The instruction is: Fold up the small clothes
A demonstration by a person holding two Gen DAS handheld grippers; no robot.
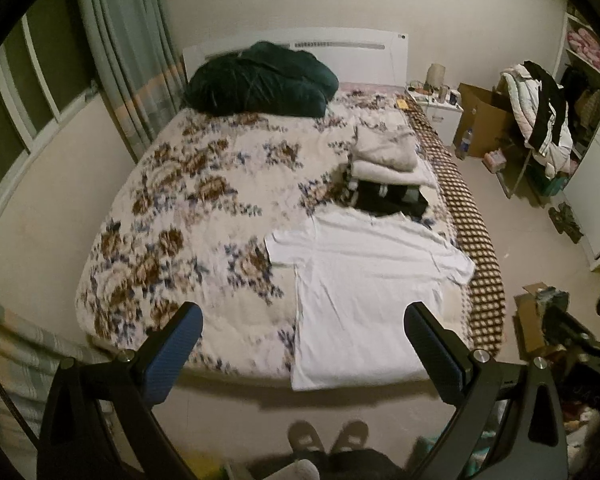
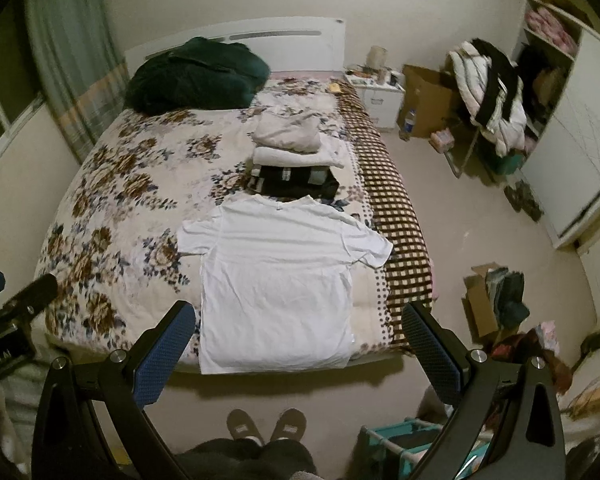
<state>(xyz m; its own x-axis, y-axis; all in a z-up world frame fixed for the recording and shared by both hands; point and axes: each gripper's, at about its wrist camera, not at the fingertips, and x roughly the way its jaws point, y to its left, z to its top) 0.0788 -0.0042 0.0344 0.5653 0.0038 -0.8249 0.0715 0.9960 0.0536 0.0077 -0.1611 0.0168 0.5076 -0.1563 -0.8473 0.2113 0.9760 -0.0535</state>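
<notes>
The floral bed (image 2: 112,200) fills the room; the white T-shirt (image 2: 278,276) lies flat at its near edge. My left gripper (image 1: 302,344) and right gripper (image 2: 298,340) hover spread, empty. I'd pinch both sleeves first.

White T-shirt (image 2: 276,280), floral brown-blue bedspread (image 2: 112,208), checked brown blanket (image 2: 396,232), dark green bundle (image 2: 196,76)

No label, brand or number reads clearly. Left of the right gripper's jaws, the left gripper (image 2: 4,344) carries pale lettering on its black body, too blurred to make out.
</notes>
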